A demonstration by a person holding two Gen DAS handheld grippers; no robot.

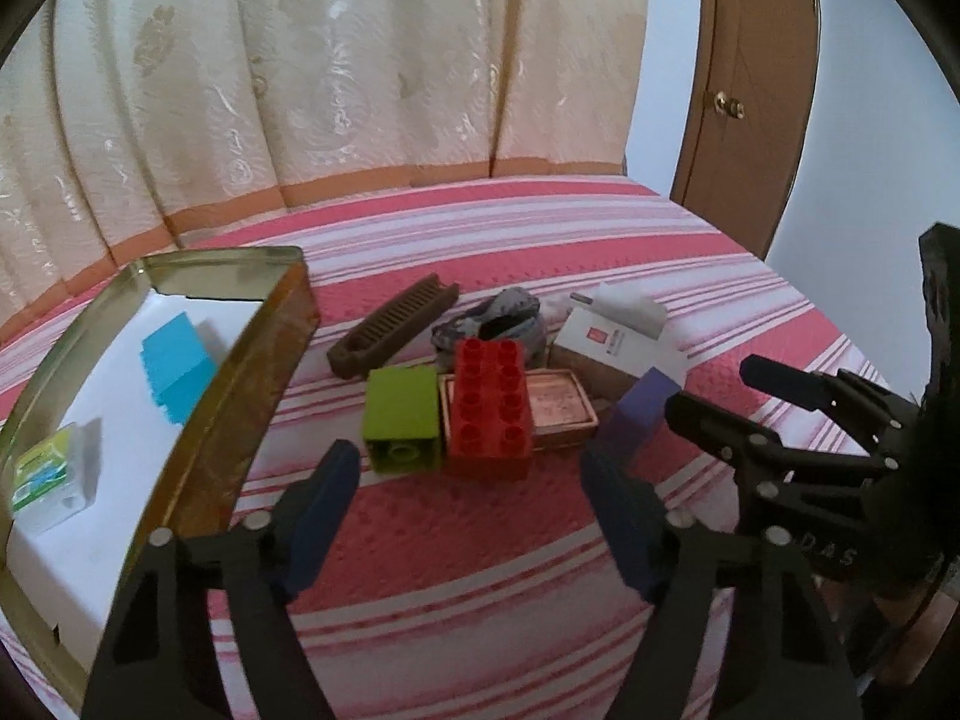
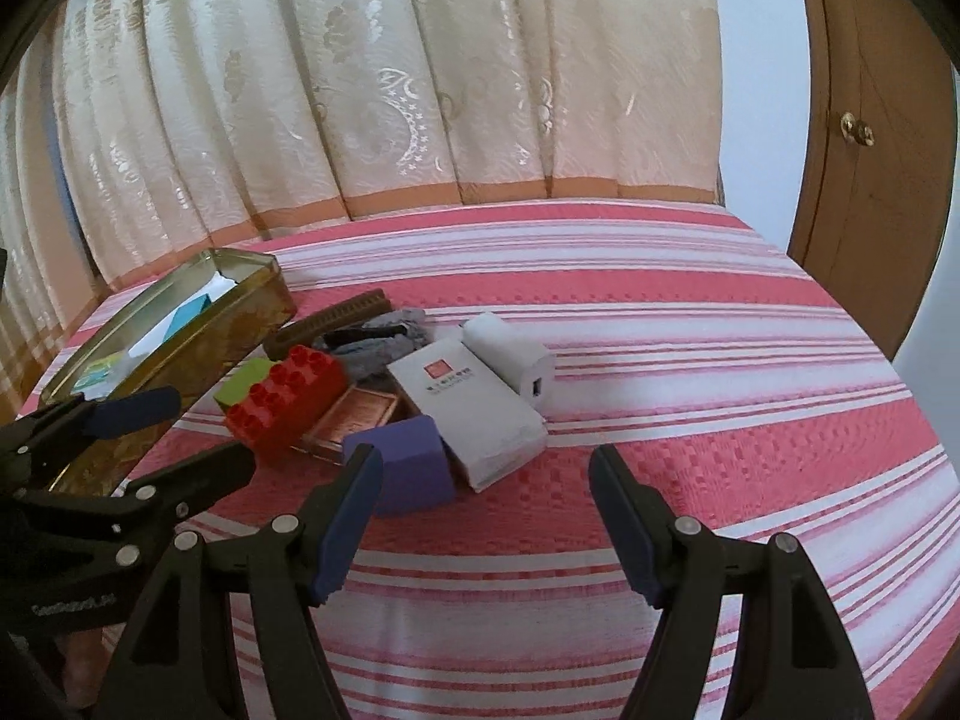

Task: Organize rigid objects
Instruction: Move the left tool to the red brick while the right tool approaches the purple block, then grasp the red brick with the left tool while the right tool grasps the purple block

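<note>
A heap of objects lies on the striped bed: a red brick (image 1: 492,408), a green brick (image 1: 402,417), a copper box (image 1: 561,408), a purple block (image 2: 402,465), a white box (image 2: 474,414), a white power bank (image 2: 510,357), a brown comb (image 1: 390,327) and a grey cloth bundle (image 1: 498,324). My left gripper (image 1: 468,492) is open and empty, just short of the bricks. My right gripper (image 2: 486,504) is open and empty, beside the purple block; it also shows in the left wrist view (image 1: 708,387).
A gold tin (image 1: 264,360) stands at the left with a blue block (image 1: 177,366) and a small green-white pack (image 1: 48,480) inside. Cream curtains (image 2: 390,90) hang behind the bed. A brown door (image 2: 870,120) stands at the right.
</note>
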